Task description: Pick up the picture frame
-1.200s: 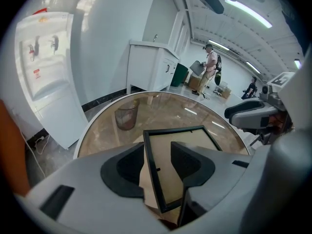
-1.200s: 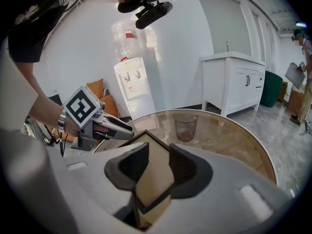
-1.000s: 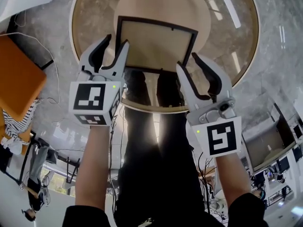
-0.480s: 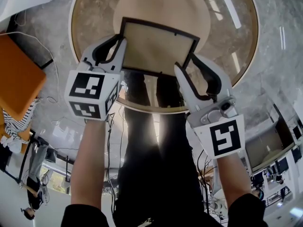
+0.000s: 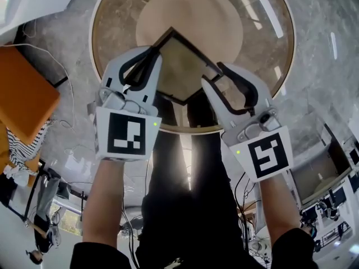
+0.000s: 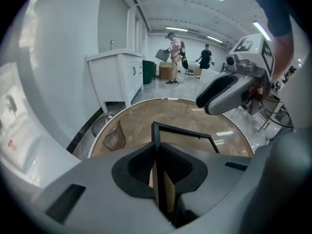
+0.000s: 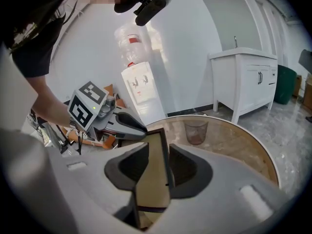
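A dark-rimmed picture frame (image 5: 182, 66) with a tan backing hangs tilted, one corner up, over the round glass table (image 5: 280, 77). My left gripper (image 5: 151, 66) holds its left edge; the jaws are closing, with the frame's rim (image 6: 183, 133) pinched upright between the pads. On the right edge sits my right gripper (image 5: 216, 77), shut on the frame (image 7: 153, 169), whose tan panel fills the gap between its jaws. Each gripper shows in the other's view: the right gripper (image 6: 229, 91) and the left gripper (image 7: 122, 123).
The table top is glass over a round tan base (image 5: 190, 10); a wastebasket (image 7: 196, 130) shows through it. An orange surface (image 5: 25, 97) lies at the left. A white cabinet (image 6: 119, 74), a water dispenser (image 7: 139, 89) and people (image 6: 174, 57) stand further off.
The left gripper's jaws closed on the frame's left edge, and that hand rose and rolled. The frame turned from lying square to a diamond tilt. The right gripper rose slightly.
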